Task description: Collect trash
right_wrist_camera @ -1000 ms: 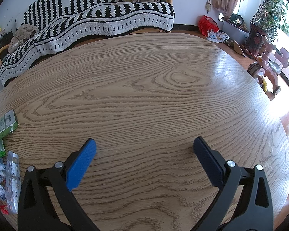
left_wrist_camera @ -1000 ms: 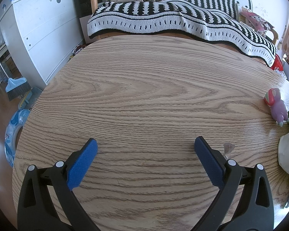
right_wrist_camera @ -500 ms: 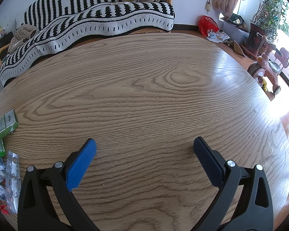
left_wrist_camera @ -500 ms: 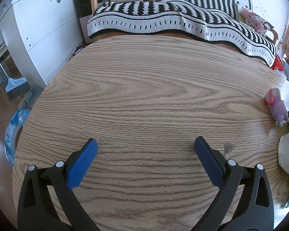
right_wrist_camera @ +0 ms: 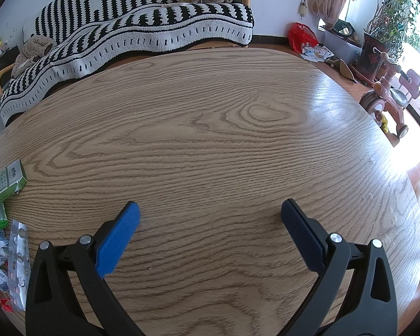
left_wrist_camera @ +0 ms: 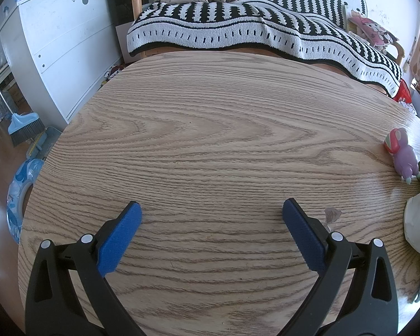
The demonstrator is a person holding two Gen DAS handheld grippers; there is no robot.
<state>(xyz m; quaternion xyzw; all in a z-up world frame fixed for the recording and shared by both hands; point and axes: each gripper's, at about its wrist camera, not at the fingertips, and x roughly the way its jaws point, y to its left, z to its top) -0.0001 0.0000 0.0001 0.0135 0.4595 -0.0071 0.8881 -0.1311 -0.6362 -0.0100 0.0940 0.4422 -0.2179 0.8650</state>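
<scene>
Right wrist view: trash — a green carton (right_wrist_camera: 5, 186), a blister pack (right_wrist_camera: 18, 263) — lies far left on the surface (right_wrist_camera: 224, 140); both grippers (right_wrist_camera: 210, 210) (left_wrist_camera: 211, 210) hang spread and empty, probably ready to reach.

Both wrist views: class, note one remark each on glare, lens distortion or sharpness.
Right wrist view: window light blows out the upper right and lays a bright glare patch on the table; the open right tool is sharp. Left wrist view: lighting is even, without glare; the fisheye bends the table edge into a curve and the corners go black; the open left tool is sharp.
</scene>
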